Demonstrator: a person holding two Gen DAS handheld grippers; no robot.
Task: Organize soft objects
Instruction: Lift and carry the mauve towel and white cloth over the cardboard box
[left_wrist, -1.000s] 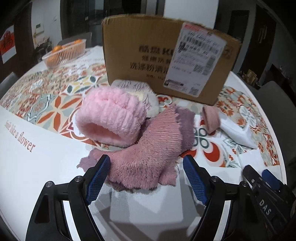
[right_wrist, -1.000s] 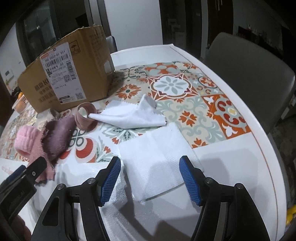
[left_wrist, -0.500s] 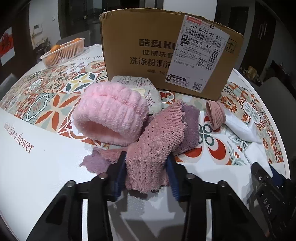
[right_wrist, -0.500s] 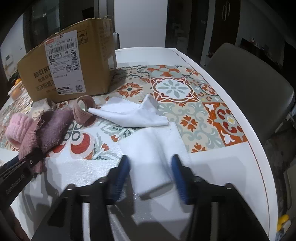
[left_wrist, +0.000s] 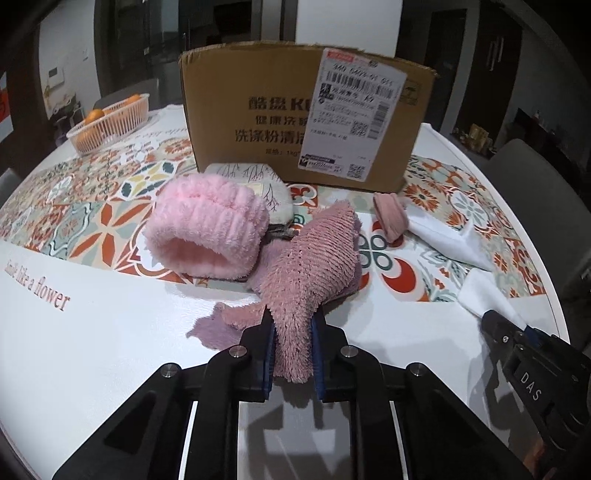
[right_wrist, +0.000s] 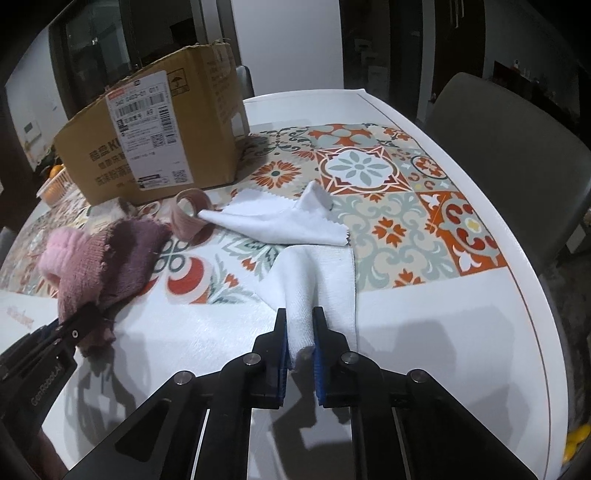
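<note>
A: Soft objects on the patterned tabletop (left_wrist: 92, 332): where do they lie?

B: The fuzzy dusty-pink knitted cloth (left_wrist: 314, 266) sits near the front edge, its near end pinched in the left gripper (left_wrist: 291, 354). Those jaws are closing, narrow, with the pads pressing the cloth from both sides. A fluffy light-pink band (left_wrist: 207, 232) touches it on the far-left side.

A: And the right gripper (right_wrist: 300, 354)?

B: Its jaws are closing too, narrow, squeezing a bunched fold of the white terry towel (right_wrist: 317, 280) near the front-right edge. A thin white cloth with zigzag edges (right_wrist: 280, 221) lies just beyond, touching it.

A: Anything else?

B: 1 small mauve ring-shaped band (right_wrist: 190, 218) stands on edge between the white cloth and the pink pile. A brown cardboard box with a shipping label (left_wrist: 295, 122) stands behind them, towards the far edge. A pink plastic basket of oranges (left_wrist: 110, 123) sits at the far-left edge.
</note>
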